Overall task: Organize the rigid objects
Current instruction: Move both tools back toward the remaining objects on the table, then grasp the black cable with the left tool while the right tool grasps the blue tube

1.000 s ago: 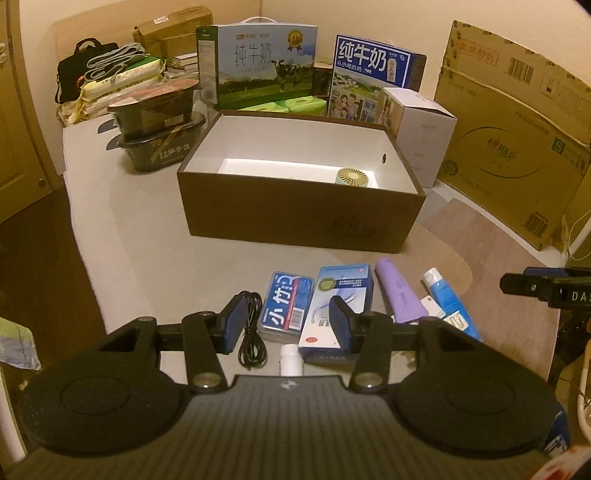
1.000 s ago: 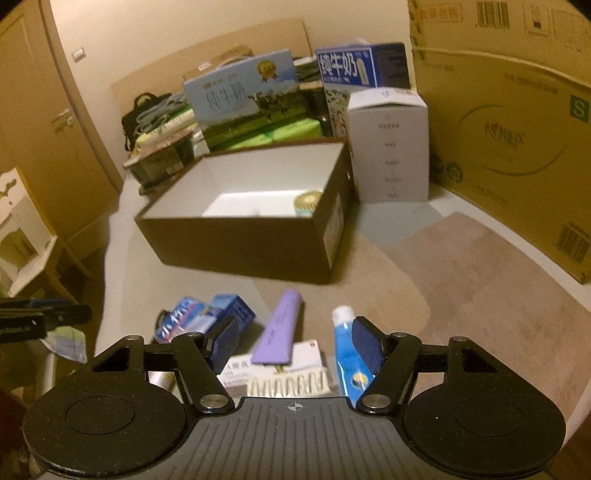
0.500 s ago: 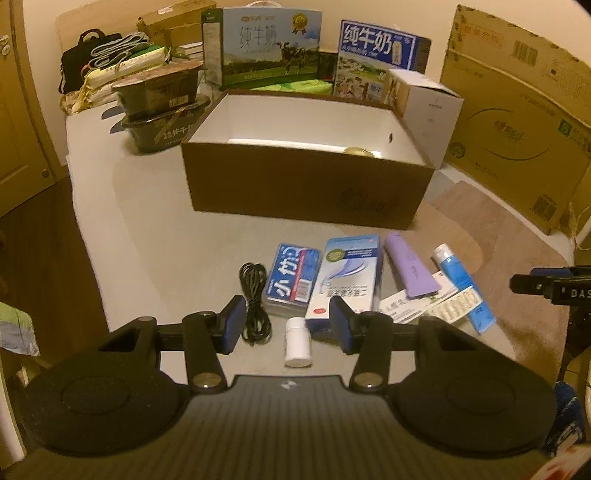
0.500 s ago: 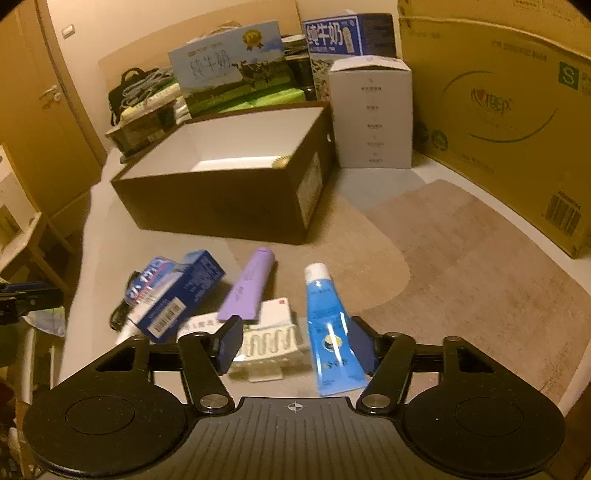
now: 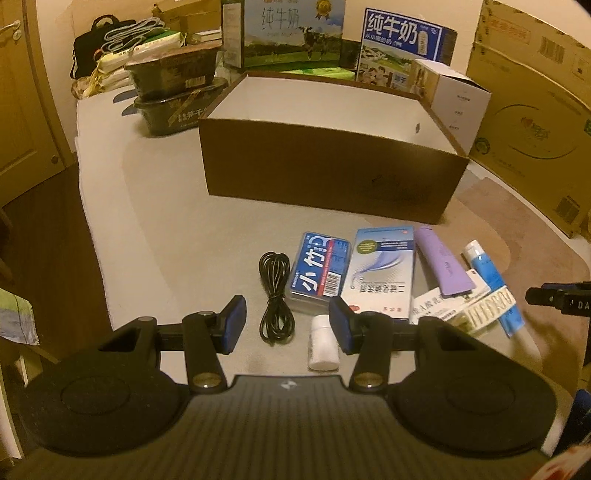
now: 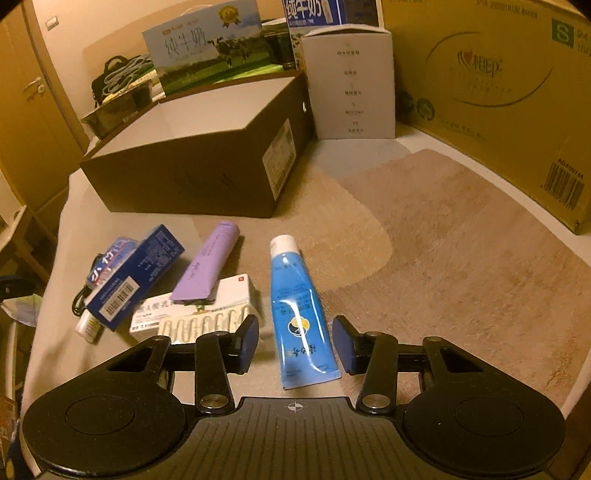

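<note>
An open brown box (image 5: pixel 332 177) stands on the bed; it also shows in the right wrist view (image 6: pixel 207 173). In front of it lie a coiled black cable (image 5: pixel 275 291), a blue floss case (image 5: pixel 319 271), a white-blue carton (image 5: pixel 384 273), a white pill bottle (image 5: pixel 323 345), a purple tube (image 5: pixel 443 267), a blister pack on a white carton (image 5: pixel 480 306) and a blue tube (image 6: pixel 299 310). My left gripper (image 5: pixel 286 325) is open above the cable and bottle. My right gripper (image 6: pixel 295 343) is open, its fingers either side of the blue tube's lower end.
Milk cartons (image 5: pixel 295 29), a white box (image 5: pixel 458 99) and stacked dark containers (image 5: pixel 173 96) stand behind the brown box. A large cardboard carton (image 6: pixel 498 92) lines the right side. A beige mat (image 6: pixel 461 251) covers the bed's right part. The bed edge (image 5: pixel 92 221) drops off at left.
Both grippers have dropped lower and closer to the items. The right gripper now straddles the blue tube. The box interior has gone out of sight. Both stay open.
</note>
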Demonstrator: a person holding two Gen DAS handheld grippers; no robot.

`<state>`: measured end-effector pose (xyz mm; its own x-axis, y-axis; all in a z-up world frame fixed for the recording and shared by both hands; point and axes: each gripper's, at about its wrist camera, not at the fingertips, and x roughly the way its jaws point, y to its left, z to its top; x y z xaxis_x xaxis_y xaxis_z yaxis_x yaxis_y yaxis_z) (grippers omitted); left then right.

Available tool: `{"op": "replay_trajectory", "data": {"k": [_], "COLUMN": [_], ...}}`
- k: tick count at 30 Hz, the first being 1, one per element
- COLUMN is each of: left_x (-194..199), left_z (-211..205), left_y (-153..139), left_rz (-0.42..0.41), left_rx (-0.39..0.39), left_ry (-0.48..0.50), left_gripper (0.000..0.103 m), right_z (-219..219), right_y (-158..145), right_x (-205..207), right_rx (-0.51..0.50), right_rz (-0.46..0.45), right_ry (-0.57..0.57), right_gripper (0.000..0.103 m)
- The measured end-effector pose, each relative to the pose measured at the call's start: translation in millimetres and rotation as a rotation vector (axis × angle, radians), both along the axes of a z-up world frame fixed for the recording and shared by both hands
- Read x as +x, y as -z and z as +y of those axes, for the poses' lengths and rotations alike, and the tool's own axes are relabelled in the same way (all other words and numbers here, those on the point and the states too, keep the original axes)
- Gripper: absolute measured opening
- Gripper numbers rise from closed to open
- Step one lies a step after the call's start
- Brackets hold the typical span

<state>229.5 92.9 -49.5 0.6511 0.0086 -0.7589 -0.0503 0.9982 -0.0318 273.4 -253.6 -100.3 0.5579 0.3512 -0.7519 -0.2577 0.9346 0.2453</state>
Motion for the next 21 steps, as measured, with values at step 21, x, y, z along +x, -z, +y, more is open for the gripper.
{"op": "replay_trajectory", "data": {"k": [21], "left_x": [29], "left_z": [14], "left_y": [37], "left_rz": [0.050], "left_rx": [0.018], "left_ry": [-0.002], "left_gripper": [0.045], "right_z": [27], "right_y": [46], "right_x": [54], "right_rx": [-0.067], "right_rz": [0.001], "right_ry": [-0.076], "right_gripper": [0.046]}}
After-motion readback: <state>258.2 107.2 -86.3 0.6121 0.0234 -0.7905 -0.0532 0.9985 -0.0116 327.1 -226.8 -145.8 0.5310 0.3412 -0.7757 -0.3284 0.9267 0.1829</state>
